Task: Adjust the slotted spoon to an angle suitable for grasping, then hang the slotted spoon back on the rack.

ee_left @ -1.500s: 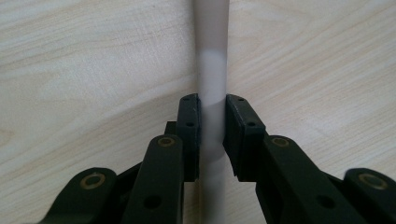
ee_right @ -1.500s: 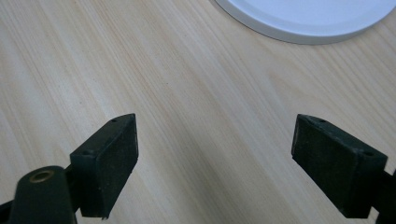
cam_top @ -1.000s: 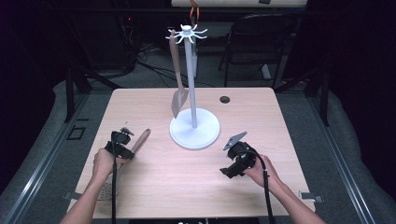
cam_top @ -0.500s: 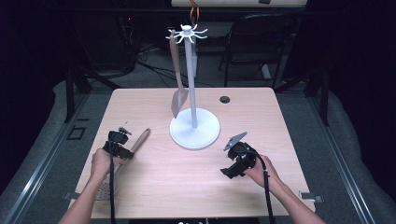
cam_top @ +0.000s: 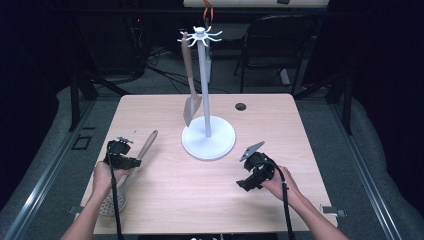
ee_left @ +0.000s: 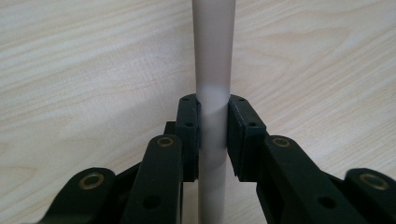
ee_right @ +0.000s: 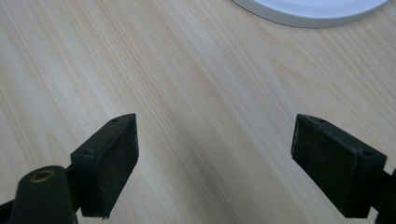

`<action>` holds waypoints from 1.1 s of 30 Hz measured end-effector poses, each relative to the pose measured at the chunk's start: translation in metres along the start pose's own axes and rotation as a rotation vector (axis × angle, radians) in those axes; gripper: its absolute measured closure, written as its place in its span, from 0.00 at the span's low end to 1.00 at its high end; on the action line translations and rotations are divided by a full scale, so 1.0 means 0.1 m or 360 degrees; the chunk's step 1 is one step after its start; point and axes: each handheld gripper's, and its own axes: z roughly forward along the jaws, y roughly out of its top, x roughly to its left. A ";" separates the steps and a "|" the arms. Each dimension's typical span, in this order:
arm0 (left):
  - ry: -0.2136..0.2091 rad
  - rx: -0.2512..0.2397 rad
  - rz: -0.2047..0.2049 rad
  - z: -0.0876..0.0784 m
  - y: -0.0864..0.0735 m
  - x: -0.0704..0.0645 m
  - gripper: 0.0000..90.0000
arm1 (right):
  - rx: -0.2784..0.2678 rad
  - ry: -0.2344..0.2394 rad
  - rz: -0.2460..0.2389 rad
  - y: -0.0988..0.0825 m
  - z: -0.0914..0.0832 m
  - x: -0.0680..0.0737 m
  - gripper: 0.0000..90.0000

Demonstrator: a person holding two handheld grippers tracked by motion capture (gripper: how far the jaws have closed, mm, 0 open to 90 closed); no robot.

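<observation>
1. Two grippers are in play. The left gripper (ee_left: 212,135) has its pads clamped on the pale round handle (ee_left: 212,70) of a slotted spoon (cam_top: 146,146), near the left edge of the worktop (cam_top: 165,200).
2. Its jaws closed a touch further over the last second, with the handle already between them; the hand barely shifted between the earlier high views and this one. I judge the grasp is now settled and lifting the spoon is the next step, probably toward the rack.
3. The spoon lies flat, handle tip pointing far and right, its perforated bowl (cam_top: 111,206) at the near left corner by the person's forearm.
4. The right gripper (ee_right: 219,158) is spread wide over bare wood with nothing between the pads, resting near right, unchanged from a second ago.
5. Count: one white utensil rack (cam_top: 207,135) standing mid-worktop; one spatula (cam_top: 191,80) hanging from its hooks; one spoon; one dark grommet hole (cam_top: 240,106) far right.
</observation>
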 end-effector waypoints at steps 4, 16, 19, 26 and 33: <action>-0.0006 -0.0073 0.0015 -0.05 0.01 -0.03 0.84 | -0.0012 -0.0015 0.0016 -0.01 -0.01 0.00 0.16; -0.0026 -0.0292 0.0058 -0.18 0.03 -0.13 0.84 | 0.0027 -0.0018 0.0033 -0.03 0.04 -0.04 0.16; -0.0030 -0.0336 0.0067 -0.19 0.03 -0.16 0.84 | 0.0029 -0.0019 0.0029 -0.03 0.05 -0.04 0.16; -0.0037 -0.0425 0.0094 -0.24 0.03 -0.21 0.84 | 0.0027 -0.0012 0.0042 -0.03 0.07 -0.04 0.16; -0.0037 -0.0574 0.0127 -0.34 0.01 -0.28 0.84 | 0.0035 -0.0029 0.0029 -0.03 0.05 -0.04 0.16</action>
